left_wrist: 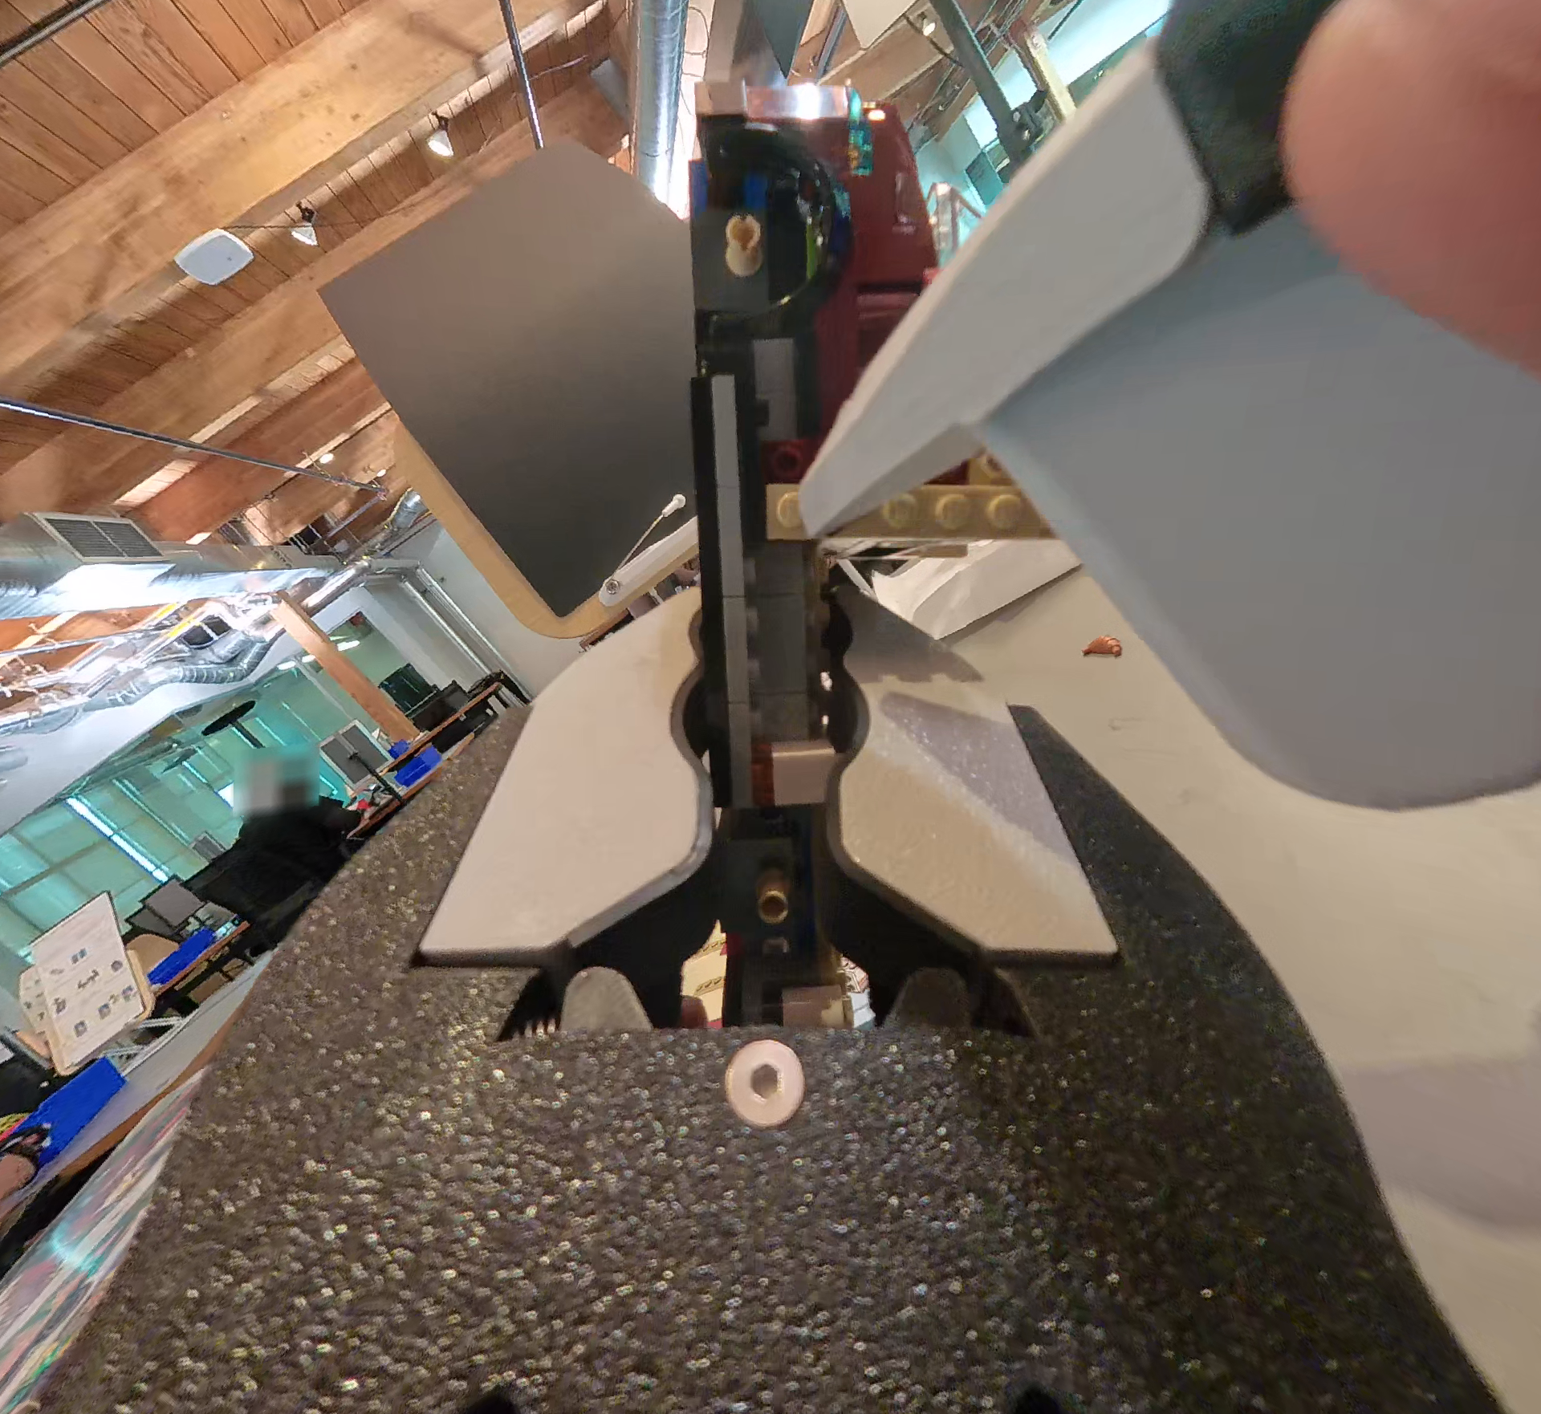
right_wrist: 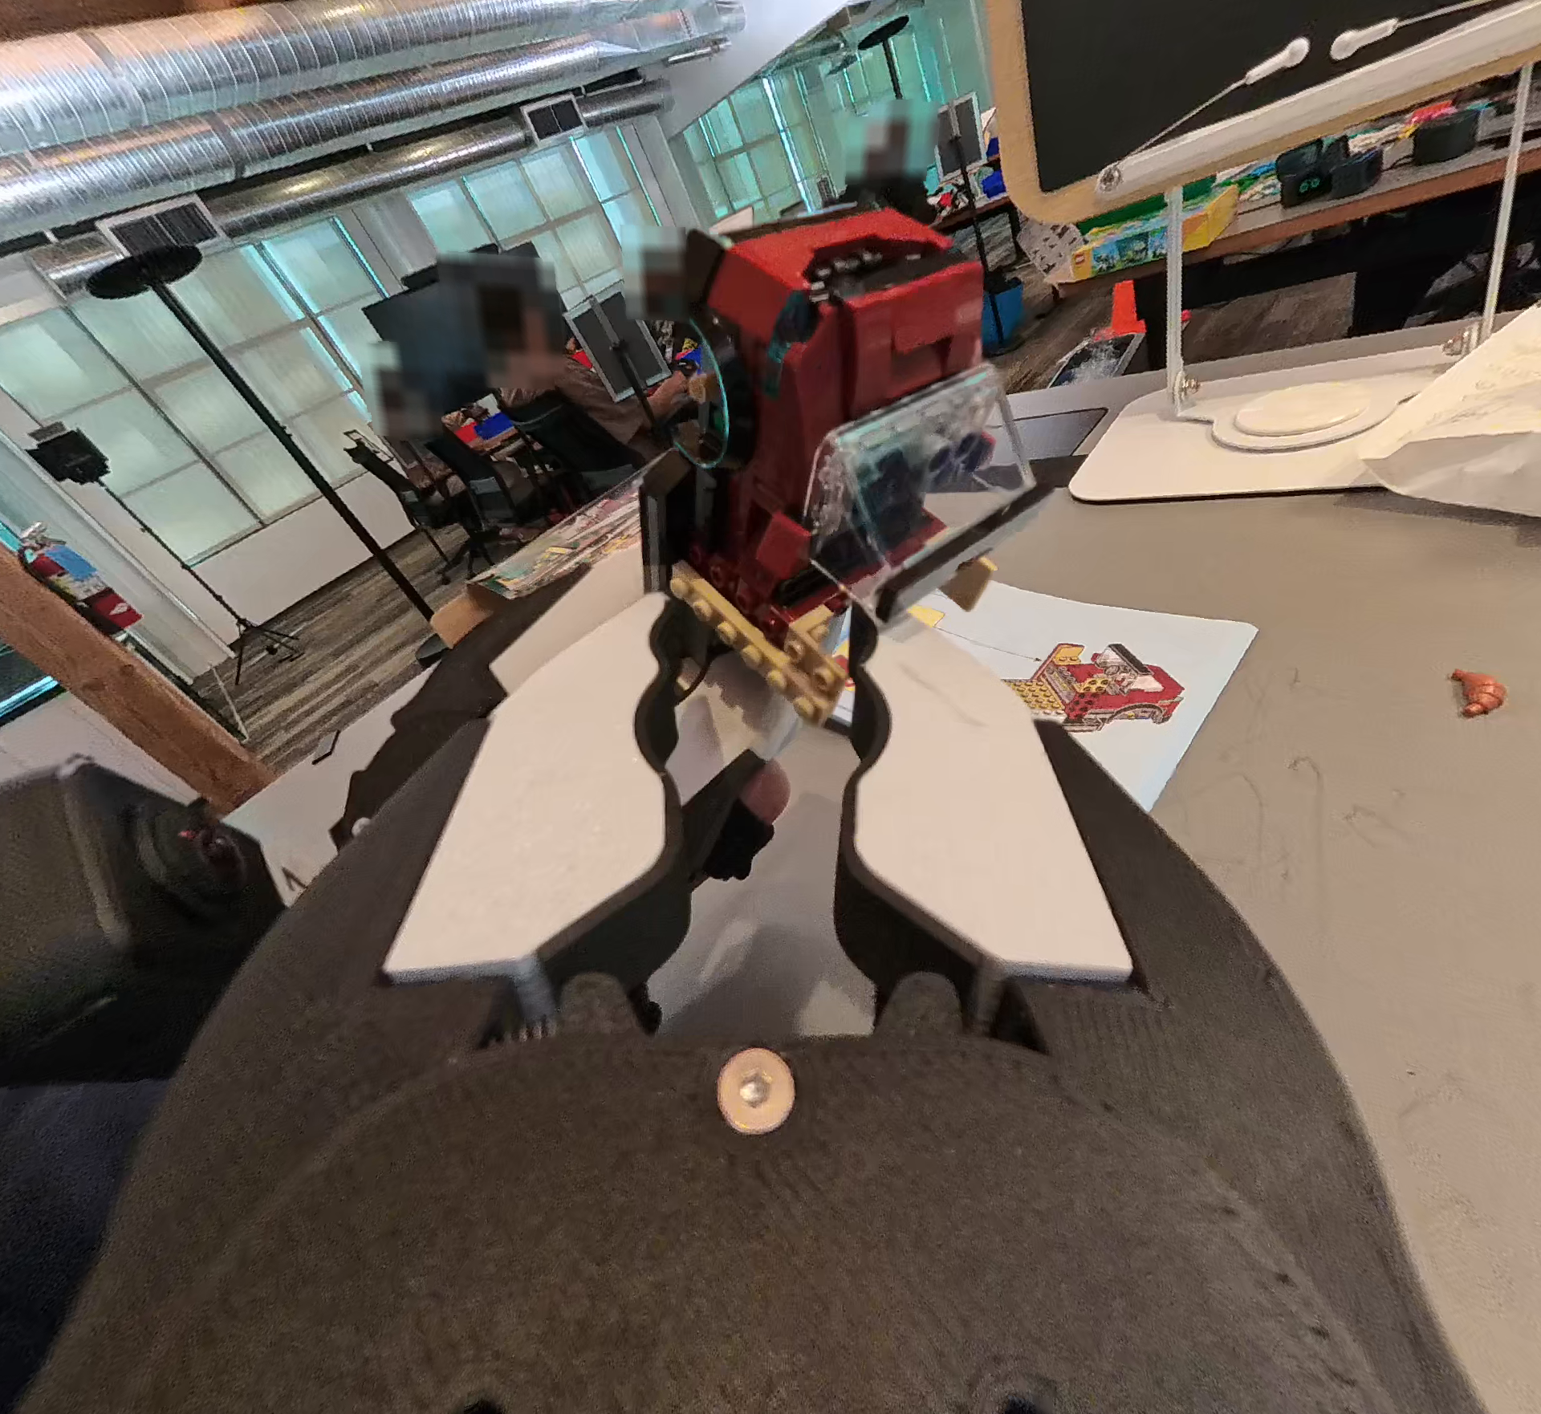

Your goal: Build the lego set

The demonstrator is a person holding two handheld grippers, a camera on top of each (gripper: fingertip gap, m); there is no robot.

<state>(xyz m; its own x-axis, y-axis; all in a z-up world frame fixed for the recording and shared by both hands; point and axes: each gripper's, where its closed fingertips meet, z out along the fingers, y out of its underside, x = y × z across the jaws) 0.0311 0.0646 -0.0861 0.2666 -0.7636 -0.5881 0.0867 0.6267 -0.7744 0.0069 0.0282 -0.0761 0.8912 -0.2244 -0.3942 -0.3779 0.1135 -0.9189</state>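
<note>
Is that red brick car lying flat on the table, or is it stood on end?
On end, off the table. The red brick model points upward, its dark underside clamped between the left gripper's fingers, with the grey table showing below it.

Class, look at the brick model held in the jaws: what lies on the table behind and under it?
Behind the brick model lies an instruction sheet picturing a red vehicle, on the grey table. A small orange piece lies further right. The model and jaws cover the sheet's left part.

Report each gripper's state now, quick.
Left gripper: closed on the red toy brick model.
Right gripper: open, fingertips around the model's tan plate.
</note>
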